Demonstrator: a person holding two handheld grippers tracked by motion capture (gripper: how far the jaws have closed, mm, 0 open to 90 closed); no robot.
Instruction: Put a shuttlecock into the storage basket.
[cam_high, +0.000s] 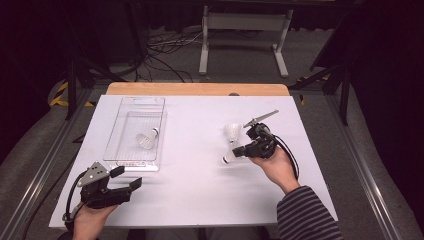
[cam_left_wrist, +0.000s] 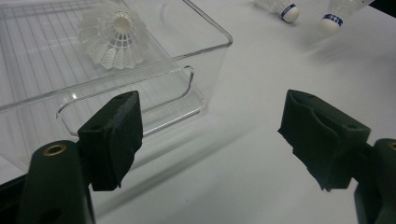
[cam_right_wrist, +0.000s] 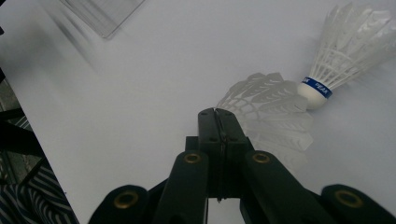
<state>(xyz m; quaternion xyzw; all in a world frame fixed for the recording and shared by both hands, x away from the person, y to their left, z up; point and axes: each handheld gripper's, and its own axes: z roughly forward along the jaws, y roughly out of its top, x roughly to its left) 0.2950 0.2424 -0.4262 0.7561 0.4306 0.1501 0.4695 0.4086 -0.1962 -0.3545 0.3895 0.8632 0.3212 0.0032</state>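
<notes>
Shuttlecocks on the white table (cam_high: 200, 190): two lie near the right gripper (cam_high: 241, 150), one already rests inside the clear plastic tray (cam_high: 134, 162) at the left. In the high view the nearer shuttlecock (cam_high: 228, 155) lies just ahead of the right gripper's tips, cork end toward the person's edge of the table and its long axis running away toward the far edge; whether the tips touch it cannot be told. The second shuttlecock (cam_high: 232, 131) stands just beyond it, skirt up.

Right gripper view: the jaws are pressed flat together with nothing visibly between them. A feather skirt (cam_right_wrist: 273, 112) lies right behind and beside the tips, with the other shuttlecock's blue-banded cork (cam_right_wrist: 314, 93) touching or nearly touching it.

Left gripper (cam_high: 131, 186) hovers near the tray's near end, jaws spread wide and empty; its view looks over the tray wall at the shuttlecock inside (cam_left_wrist: 114, 39).

Judgement: the right hand is by far the nearer to both loose shuttlecocks. The pick turns on opening the jaws and setting them across the near one's long axis, then carrying it left to the tray.
</notes>
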